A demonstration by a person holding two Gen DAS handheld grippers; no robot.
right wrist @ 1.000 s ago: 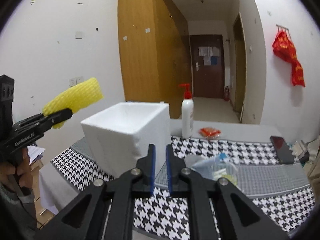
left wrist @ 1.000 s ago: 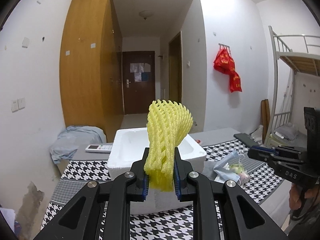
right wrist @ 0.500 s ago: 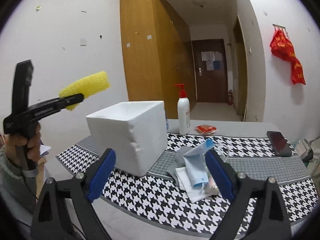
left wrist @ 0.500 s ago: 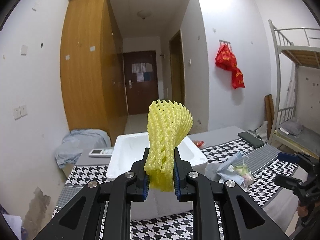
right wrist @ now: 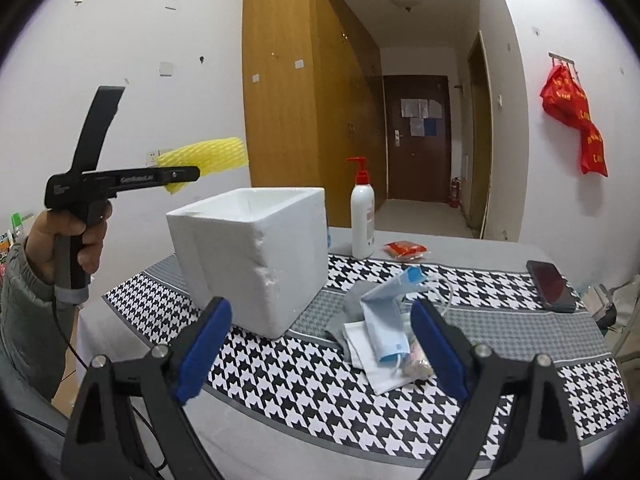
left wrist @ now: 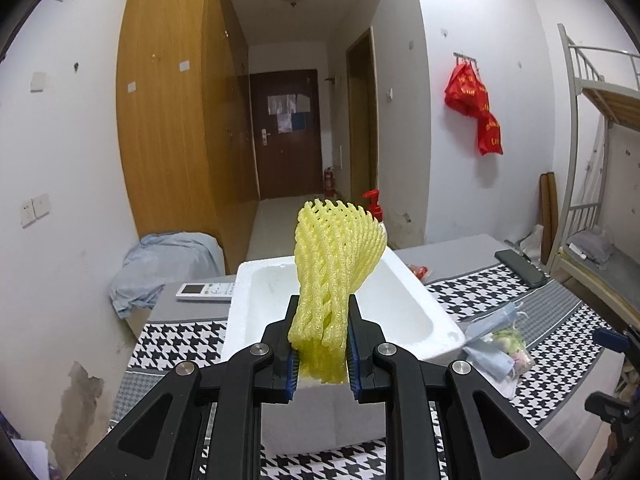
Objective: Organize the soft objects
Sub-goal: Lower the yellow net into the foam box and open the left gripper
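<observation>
While the left gripper (left wrist: 320,350) stays clamped on the yellow foam net (left wrist: 334,276), its long axis upright at frame centre above the white foam box (left wrist: 412,308), the right gripper (right wrist: 320,354) stands wide apart, empty, over open tablecloth (right wrist: 280,376) before the face masks (right wrist: 384,332).

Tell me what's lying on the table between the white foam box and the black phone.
A heap of face masks lies on the houndstooth cloth between the foam box and the phone, clearest in the right wrist view.
</observation>
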